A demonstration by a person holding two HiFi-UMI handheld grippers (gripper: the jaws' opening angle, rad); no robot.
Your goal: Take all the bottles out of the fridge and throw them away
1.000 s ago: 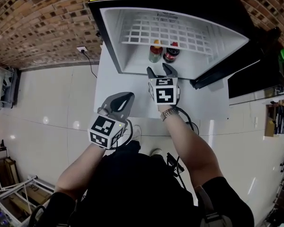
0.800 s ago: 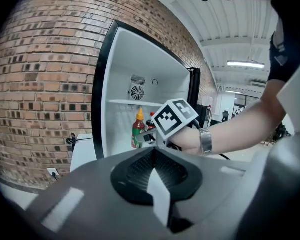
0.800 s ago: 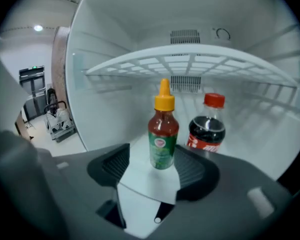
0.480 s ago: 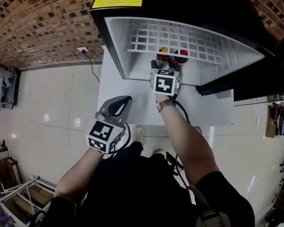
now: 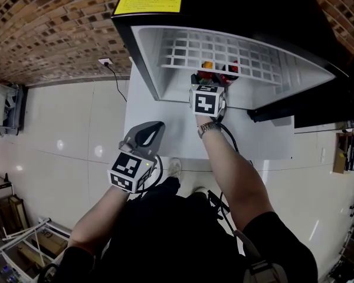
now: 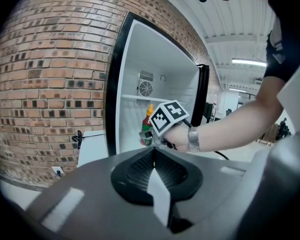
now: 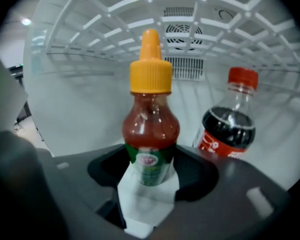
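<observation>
Right gripper view: the sauce bottle [image 7: 151, 134] is seen upright inside the fridge [image 5: 150, 63], between the right gripper's [image 5: 207, 80] jaws. These have just been opening and are spread. A cola bottle [image 7: 226, 129] is noted on its right.

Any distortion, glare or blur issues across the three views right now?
Head view: fisheye bows the fridge edges, glare spots on the floor tiles. Left gripper view: black vignette corners, brick wall curved. Right gripper view: sauce bottle sharp, highlights on the cola bottle, foreground soft.
</observation>
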